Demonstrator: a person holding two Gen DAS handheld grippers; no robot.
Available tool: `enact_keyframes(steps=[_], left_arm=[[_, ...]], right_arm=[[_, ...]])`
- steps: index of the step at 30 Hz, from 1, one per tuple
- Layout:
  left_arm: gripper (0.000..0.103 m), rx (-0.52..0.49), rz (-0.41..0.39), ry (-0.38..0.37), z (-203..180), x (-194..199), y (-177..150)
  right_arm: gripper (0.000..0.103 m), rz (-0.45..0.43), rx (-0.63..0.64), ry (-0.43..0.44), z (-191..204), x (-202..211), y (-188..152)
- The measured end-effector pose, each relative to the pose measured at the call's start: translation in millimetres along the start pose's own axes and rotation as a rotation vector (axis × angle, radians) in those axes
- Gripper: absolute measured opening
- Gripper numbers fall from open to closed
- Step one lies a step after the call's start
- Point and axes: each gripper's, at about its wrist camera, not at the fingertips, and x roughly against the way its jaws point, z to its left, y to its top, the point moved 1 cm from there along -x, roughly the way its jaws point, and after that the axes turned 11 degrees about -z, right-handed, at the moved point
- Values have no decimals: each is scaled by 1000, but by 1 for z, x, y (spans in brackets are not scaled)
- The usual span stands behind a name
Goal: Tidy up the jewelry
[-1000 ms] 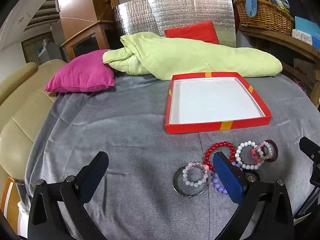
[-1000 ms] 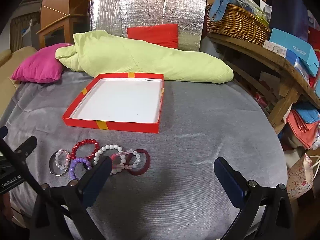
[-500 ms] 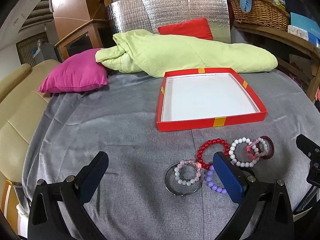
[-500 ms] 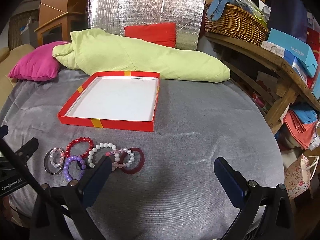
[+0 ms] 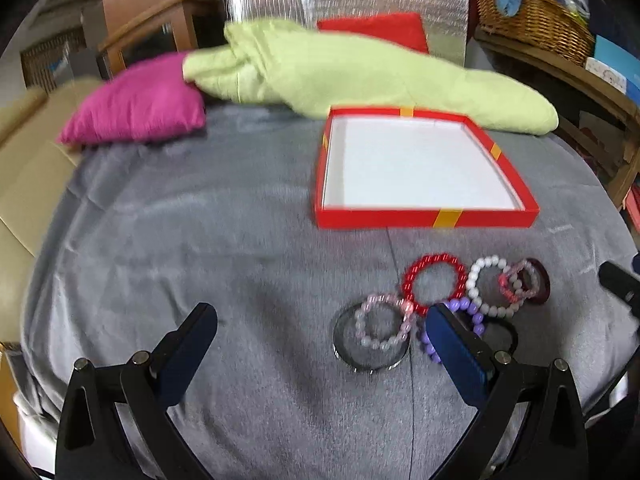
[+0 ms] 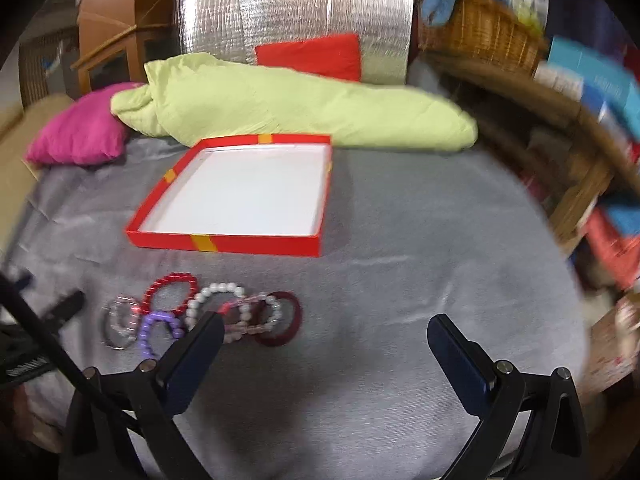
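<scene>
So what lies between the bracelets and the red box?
Only bare grey cloth separates the red box from the bracelets; the left wrist view shows it best.

Bracelets [image 5: 448, 304] lie before the box [image 5: 424, 216], on blanket [image 5: 200, 240]

Both grippers hang low over the surface with jaws spread wide, nothing between them. The left gripper [image 5: 320, 322] points forward, level. The right gripper [image 6: 325, 330] sits off to its right; the left one's dark frame shows at its left edge.
</scene>
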Motion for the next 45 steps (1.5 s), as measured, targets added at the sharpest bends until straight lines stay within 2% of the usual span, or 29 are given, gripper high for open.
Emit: enact_keyframes(steps=[4, 7, 8, 10, 12, 14, 17, 22, 29, 33, 34, 38, 40, 42, 45], left_arm=[[103, 45, 77, -23, 12, -15, -9], [103, 78, 110, -52, 14, -20, -12], [103, 80, 114, -59, 14, -20, -12], [101, 83, 122, -84, 11, -21, -11], [91, 72, 126, -97, 8, -23, -10], [84, 66, 139, -109, 7, -27, -11], [83, 73, 160, -117, 8, -33, -12], [83, 58, 175, -141, 6, -34, -14], [83, 33, 191, -168, -4, -40, -16], [83, 11, 206, -168, -11, -48, -17], [83, 5, 208, -168, -12, -50, -18], [82, -18, 202, -169, -16, -54, -17], [69, -29, 190, -172, -17, -54, -16], [51, -36, 188, -184, -18, -55, -16], [41, -47, 177, -190, -21, -57, -15]], right_arm=[[87, 92, -197, 173, -28, -20, -1], [66, 147, -320, 282, -38, -39, -8], [59, 189, -347, 308, -40, -46, -10], [58, 218, -377, 332, -39, -54, -12], [51, 267, -392, 361, -35, -61, -13], [48, 329, -406, 392, -28, -69, -14], [45, 374, -401, 390, -18, -79, -15], [45, 465, -508, 463, -16, -89, -25], [45, 499, -627, 480, -17, -108, -34], [45, 486, -633, 428, -15, -116, -33], [42, 481, -637, 419, -14, -119, -33], [15, 439, -625, 363, -17, -123, -29], [9, 406, -594, 330, -18, -121, -25], [8, 382, -563, 322, -18, -118, -22], [8, 345, -506, 290, -18, -114, -18]])
